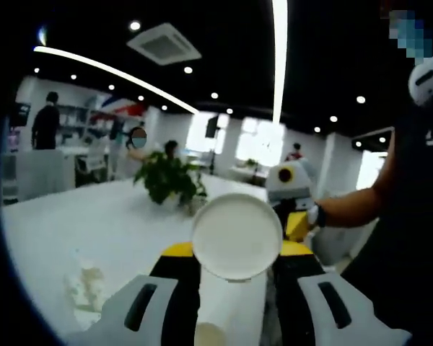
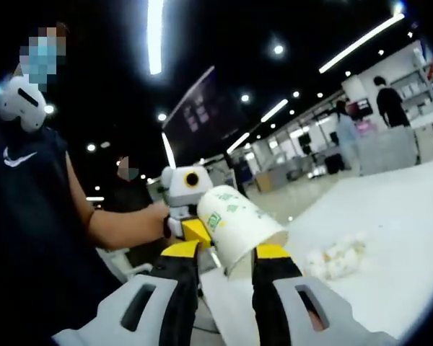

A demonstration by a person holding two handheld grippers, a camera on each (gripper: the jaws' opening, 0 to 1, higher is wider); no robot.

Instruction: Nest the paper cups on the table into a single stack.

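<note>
**Two hand-held grippers facing each other, each with a paper cup between its jaws**

Left gripper view: the left hand-held gripper has its black, yellow-tipped jaws closed against the sides of a white paper cup. The cup lies along the jaws with its round base turned away from the camera. Just behind the cup, to the right, the right hand-held gripper faces this one, gripped by a person's hand. Beyond them a white counter carries a potted plant and, nearer on the left, a crumpled pale wad.

Right gripper view: the right hand-held gripper has its jaws pressed onto a second paper cup, white with green print, tilted with its base up and to the left. The left hand-held gripper sits just behind this cup, touching or nearly so; contact cannot be judged. The counter extends to the right, bearing the crumpled wad. People stand in the far background.
</note>
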